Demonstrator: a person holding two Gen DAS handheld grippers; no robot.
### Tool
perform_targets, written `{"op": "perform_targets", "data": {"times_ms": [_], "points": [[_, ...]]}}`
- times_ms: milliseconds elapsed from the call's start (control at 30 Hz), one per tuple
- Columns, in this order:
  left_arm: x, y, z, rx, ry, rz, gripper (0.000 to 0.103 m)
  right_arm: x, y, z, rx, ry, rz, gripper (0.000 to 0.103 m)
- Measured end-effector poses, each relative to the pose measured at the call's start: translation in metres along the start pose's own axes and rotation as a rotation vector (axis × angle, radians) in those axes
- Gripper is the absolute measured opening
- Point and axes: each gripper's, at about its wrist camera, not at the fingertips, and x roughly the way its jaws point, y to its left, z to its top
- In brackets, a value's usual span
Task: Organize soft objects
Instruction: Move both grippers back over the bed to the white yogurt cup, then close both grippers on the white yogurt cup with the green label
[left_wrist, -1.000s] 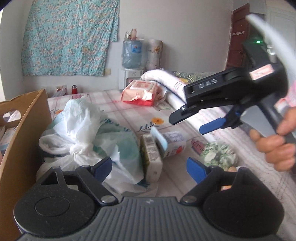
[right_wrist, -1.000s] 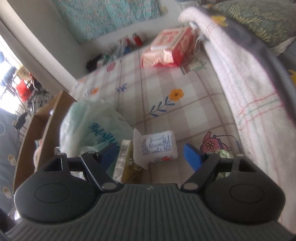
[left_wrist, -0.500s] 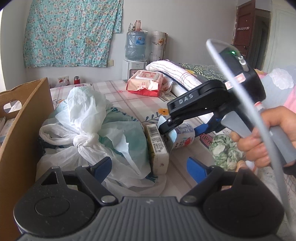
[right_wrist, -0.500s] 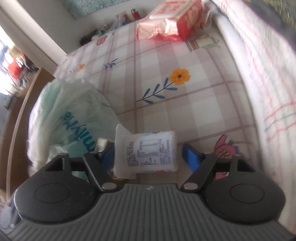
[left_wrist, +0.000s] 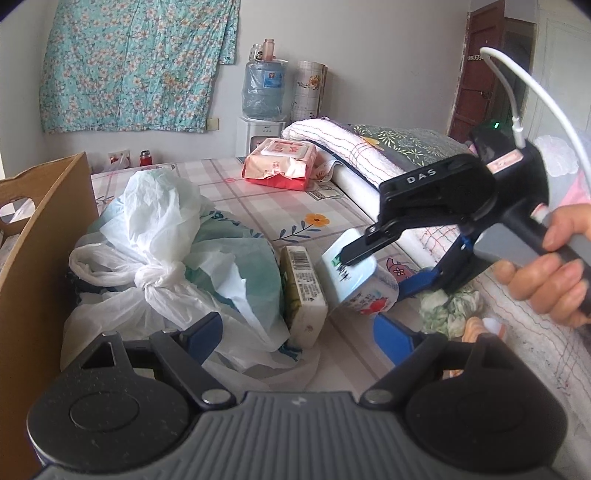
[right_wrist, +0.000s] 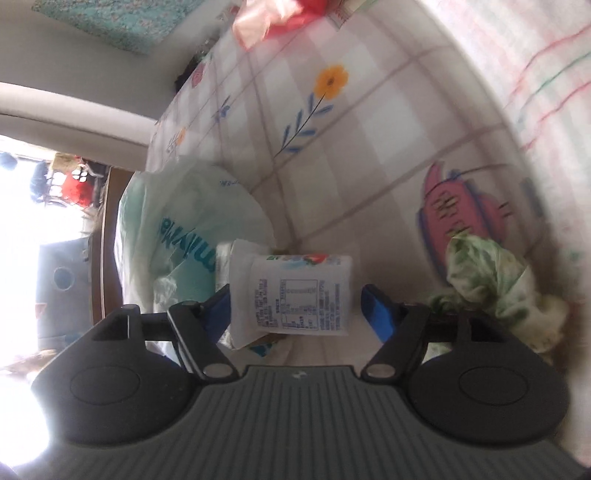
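A: What is the surface, and what is the room like?

B: It is a bed with a checked sheet (left_wrist: 258, 192) printed with flowers. On the far wall hangs a turquoise floral cloth (left_wrist: 129, 62), and a water dispenser (left_wrist: 264, 92) stands beside it. A cardboard box (left_wrist: 37, 236) is to the left of the left gripper (left_wrist: 295, 328).

A: How do the left jaws stand?

B: They are wide apart and hold nothing. Just beyond them lie a knotted plastic bag (left_wrist: 159, 258) and a yellowish packet (left_wrist: 303, 291), touching each other.

A: And the right gripper (right_wrist: 295, 306)?

B: Its jaws have just been opening a little. The small white pack (right_wrist: 291, 291) with a printed label lies between them. The left pad seems to touch it; the right pad (right_wrist: 376, 310) stands apart from it, so the pack is not clamped. In the left view the upper finger lies over the pack's top.

A: Anything else near?

B: A green-patterned cloth (right_wrist: 491, 280) is just right of the right jaws, on the sheet.
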Motion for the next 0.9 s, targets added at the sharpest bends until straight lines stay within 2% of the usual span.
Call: {"op": "perform_targets", "data": {"times_ms": [200, 333, 467, 700, 900], "points": [[0.007, -0.012, 0.002, 0.028, -0.009, 0.002, 0.09, -0.028, 0.007, -0.003, -0.092, -0.127, -0.133, 0.073], [0.006, -0.018, 0.001, 0.062, -0.01, 0.007, 0.09, -0.037, 0.004, -0.005, -0.102, -0.155, -0.115, 0.058], [0.0, -0.024, -0.001, 0.095, -0.014, 0.03, 0.09, -0.04, 0.002, -0.005, -0.118, -0.177, -0.098, 0.051], [-0.016, -0.039, 0.001, 0.195, -0.051, 0.082, 0.09, -0.044, -0.006, -0.005, -0.111, -0.195, -0.068, 0.049], [0.002, -0.066, 0.012, 0.294, -0.056, 0.059, 0.089, -0.052, -0.013, -0.01, -0.092, -0.203, -0.027, 0.049]]}}
